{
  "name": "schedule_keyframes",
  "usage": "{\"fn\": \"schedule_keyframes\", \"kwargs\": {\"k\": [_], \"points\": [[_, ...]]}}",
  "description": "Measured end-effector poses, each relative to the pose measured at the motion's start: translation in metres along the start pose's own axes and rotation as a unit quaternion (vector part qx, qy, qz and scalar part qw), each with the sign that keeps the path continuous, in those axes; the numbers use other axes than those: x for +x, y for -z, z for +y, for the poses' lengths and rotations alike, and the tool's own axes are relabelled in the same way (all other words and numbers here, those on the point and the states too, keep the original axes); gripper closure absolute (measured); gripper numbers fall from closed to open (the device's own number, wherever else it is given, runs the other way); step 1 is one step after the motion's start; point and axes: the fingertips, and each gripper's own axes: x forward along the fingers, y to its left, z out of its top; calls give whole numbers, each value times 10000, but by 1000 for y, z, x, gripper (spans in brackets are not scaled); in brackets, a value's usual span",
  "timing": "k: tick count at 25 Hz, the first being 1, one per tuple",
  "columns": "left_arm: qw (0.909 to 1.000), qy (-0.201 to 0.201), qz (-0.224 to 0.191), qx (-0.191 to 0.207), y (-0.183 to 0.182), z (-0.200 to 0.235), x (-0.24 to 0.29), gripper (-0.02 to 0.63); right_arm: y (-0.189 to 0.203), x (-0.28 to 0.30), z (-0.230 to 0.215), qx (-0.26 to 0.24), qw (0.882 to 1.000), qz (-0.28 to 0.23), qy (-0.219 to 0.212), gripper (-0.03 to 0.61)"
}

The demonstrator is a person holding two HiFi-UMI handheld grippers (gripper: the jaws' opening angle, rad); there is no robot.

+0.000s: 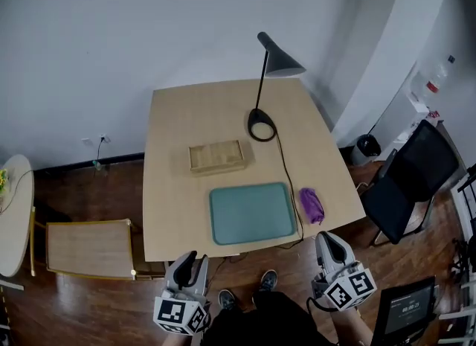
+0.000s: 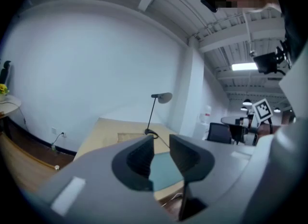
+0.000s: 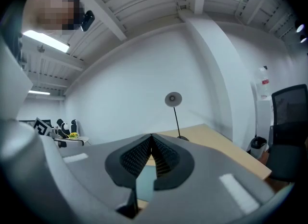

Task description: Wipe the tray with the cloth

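Nearest of all, the left tongs hover low at the front edge of the scene, level and well short of the tabletop. In the left gripper view these tongs stand with a clear gap between the ribbed pads, which hold nothing; a strip of the tray shows through the gap. The marker cube bears only a black-and-white square pattern, with no letters. At far left a small round side table stands on the wooden floor, and beside it a low wooden bench. On the tabletop, a pale wooden box lies near the middle. The teal tray sits flat just in front of it, close to the near edge, bare and untouched. A black desk lamp rises behind the tray, and its cable runs down past the tray's right side. The purple cloth lies bunched just right of that cable, beside the tray but apart from it. The right tongs hang off the tabletop's near right corner; in the right gripper view they are closed tip to tip on nothing. A black chair stands further right, and a dark screen at the bottom right shows print too small to read.
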Motion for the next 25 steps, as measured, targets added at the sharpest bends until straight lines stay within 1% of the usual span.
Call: {"fn": "schedule_keyframes", "kwargs": {"k": [2, 4, 6, 8, 11, 16, 20, 25], "points": [[9997, 114, -147, 144, -9, -13, -7, 495, 2, -2, 10, -144, 9998, -107, -43, 574], [9987, 141, -282, 408, -17, -19, -8, 497, 8, 0, 18, -188, 9996, -148, -161, 574], [9977, 51, -371, 562, -22, -23, -8, 497, 10, 2, 25, -159, 9991, -163, -360, 574], [9973, -13, -451, 587, -21, -29, -7, 502, 6, 2, 30, -208, 9980, -209, -557, 574], [9973, 47, -366, 639, -9, -45, 3, 509, 2, 1, 29, -437, 9960, -318, -715, 574], [9958, 196, -225, 865, -9, -84, 18, 509, -1, -3, 12, -352, 9957, -303, -805, 574], [9952, 222, -150, 946, -8, -91, 23, 509, 6, 3, 15, -314, 9949, -223, -928, 574], [9952, 208, -86, 948, -7, -93, 33, 509, 10, 15, 26, -472, 9915, -191, -1194, 574]]}}
